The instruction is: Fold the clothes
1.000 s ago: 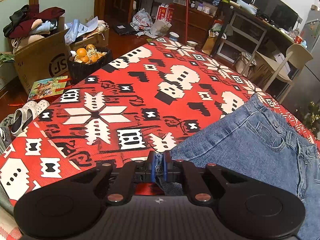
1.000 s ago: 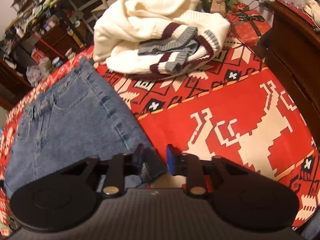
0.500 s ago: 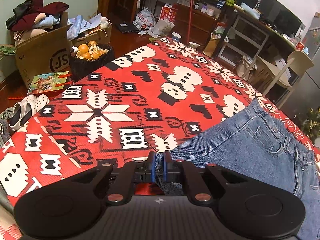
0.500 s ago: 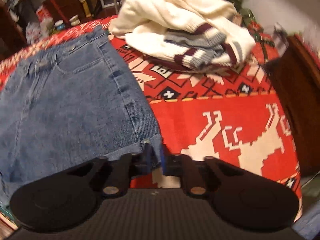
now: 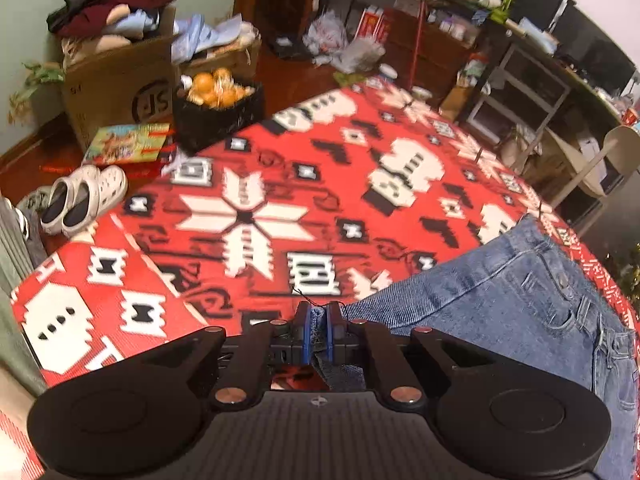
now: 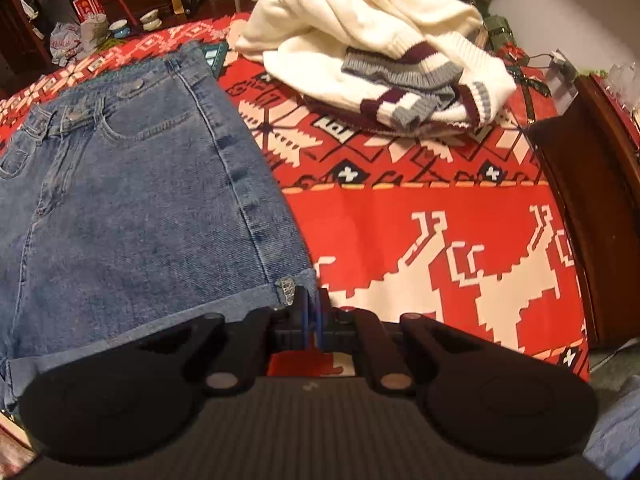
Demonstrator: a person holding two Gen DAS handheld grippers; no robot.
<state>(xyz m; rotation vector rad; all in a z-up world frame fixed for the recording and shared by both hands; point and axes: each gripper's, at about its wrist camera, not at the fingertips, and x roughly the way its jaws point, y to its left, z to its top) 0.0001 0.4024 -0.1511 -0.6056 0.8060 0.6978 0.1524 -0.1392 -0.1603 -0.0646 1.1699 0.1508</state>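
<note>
Blue denim shorts point(image 5: 500, 312) lie flat on a red patterned tablecloth point(image 5: 260, 220), waistband at the far side. My left gripper point(image 5: 318, 316) is shut on one hem corner, and denim shows between its blue pads. In the right wrist view the shorts point(image 6: 132, 200) fill the left half. My right gripper point(image 6: 313, 312) is shut at the other hem corner, whose cuffed edge runs into the fingertips. The cloth inside those jaws is mostly hidden.
A white knit sweater point(image 6: 360, 40) with maroon and grey bands lies bunched beyond the shorts. Dark wooden furniture point(image 6: 592, 220) borders the tablecloth point(image 6: 440, 220) on the right. On the floor past the table's edge stand a cardboard box point(image 5: 116, 76), a basket of oranges point(image 5: 218, 112) and white shoes point(image 5: 76, 200).
The right gripper went from open beside the hem corner to shut on it and rolled, so the shorts now look squarer. The left gripper kept its grip and rolled slightly.
</note>
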